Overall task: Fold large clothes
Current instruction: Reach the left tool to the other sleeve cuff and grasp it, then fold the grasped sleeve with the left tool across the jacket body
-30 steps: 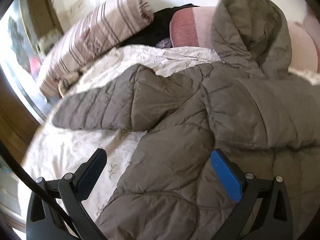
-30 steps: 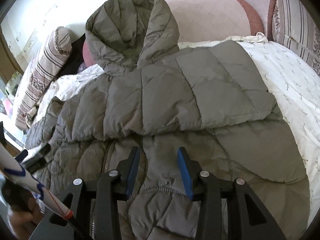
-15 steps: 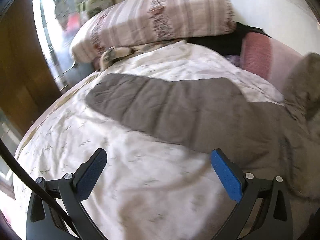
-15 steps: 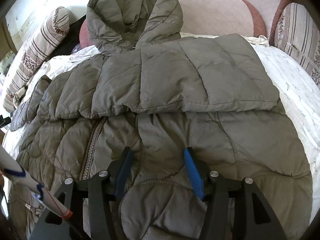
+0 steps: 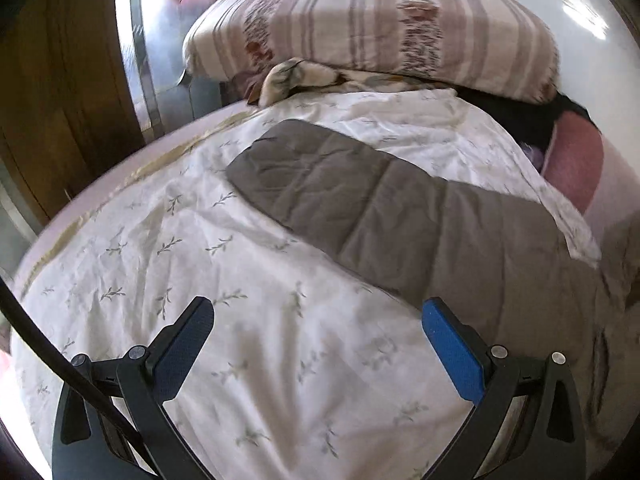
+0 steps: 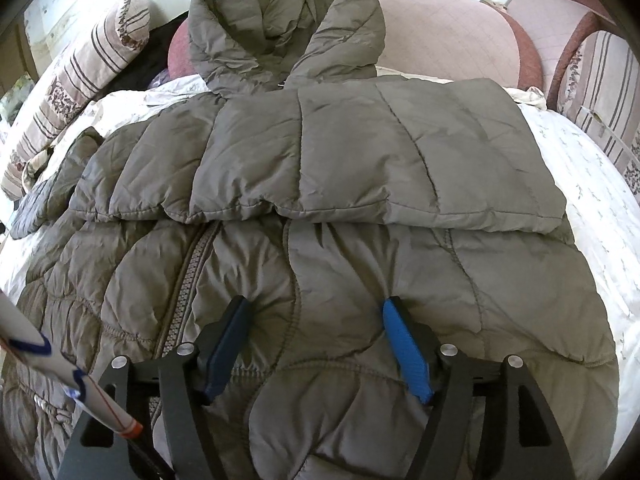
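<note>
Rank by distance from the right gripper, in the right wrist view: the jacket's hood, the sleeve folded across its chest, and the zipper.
From the right gripper, whose jaws have just been opening over the jacket's hem:
1. Zipper, just to its left.
2. Folded sleeve, lying across the middle.
3. Hood, farthest, against the pink cushion.

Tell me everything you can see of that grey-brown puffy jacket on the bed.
The jacket is a grey-brown quilted puffer with a slightly shiny, crinkled shell. It lies front up on the white leaf-print bedspread, its hood resting against a pink cushion. One sleeve is folded across the chest; the other sleeve stretches flat sideways. A zipper runs down the front. The right gripper presses into its lower front, its jaws having just been opening.
</note>
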Demonstrator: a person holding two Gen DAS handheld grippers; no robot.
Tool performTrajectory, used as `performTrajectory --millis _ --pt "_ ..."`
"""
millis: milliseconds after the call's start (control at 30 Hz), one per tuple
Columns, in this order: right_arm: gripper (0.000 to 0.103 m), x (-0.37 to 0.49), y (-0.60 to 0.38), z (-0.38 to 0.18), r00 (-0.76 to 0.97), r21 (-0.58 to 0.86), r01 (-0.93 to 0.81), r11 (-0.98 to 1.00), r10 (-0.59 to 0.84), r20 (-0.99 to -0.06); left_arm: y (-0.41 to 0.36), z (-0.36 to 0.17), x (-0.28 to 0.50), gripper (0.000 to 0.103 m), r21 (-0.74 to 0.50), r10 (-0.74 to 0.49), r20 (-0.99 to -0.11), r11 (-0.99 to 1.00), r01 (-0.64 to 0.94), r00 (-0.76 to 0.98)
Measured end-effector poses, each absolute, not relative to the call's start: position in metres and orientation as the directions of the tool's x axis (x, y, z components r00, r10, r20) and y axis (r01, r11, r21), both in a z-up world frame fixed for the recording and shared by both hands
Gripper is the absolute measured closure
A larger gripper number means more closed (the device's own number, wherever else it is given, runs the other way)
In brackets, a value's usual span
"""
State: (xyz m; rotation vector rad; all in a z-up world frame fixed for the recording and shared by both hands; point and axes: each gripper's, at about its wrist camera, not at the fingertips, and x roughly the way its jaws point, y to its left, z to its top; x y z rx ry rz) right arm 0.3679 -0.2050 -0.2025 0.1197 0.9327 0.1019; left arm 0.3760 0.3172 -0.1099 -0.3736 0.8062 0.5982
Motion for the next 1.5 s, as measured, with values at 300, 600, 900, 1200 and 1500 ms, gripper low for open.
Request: performTrajectory --millis 300,600,900,1200,1500 --pt "0.022 0.370 -0.201 -0.204 0.587 0.141 -0.055 0.988 0.146 -0.797 0.406 -0.120 0.406 0.000 -0.252 0.210 -0.816 0.708 -0.659 0.538" --pt "0.020 0.370 -0.198 -0.204 0.587 0.141 -0.056 0.988 0.146 -0.796 0.454 -0.147 0.428 0.037 -0.400 0.104 -0.806 0.629 -0.667 0.582" --pt "0.020 0.369 -0.199 -0.204 0.588 0.141 -0.055 0.988 0.147 -0.795 0.452 -0.149 0.442 0.049 -0.380 0.210 -0.753 0.634 -0.673 0.623" --pt "0.023 0.365 -0.207 -0.197 0.607 0.209 -0.059 0.976 0.201 -0.769 0.429 -0.115 0.430 0.088 -0.369 0.232 -0.714 0.676 -0.637 0.660" --pt "0.031 0.349 -0.247 -0.156 0.711 0.325 -0.010 0.946 0.235 -0.662 0.361 -0.029 0.419 0.089 -0.318 0.239 -0.636 0.785 -0.532 0.733"
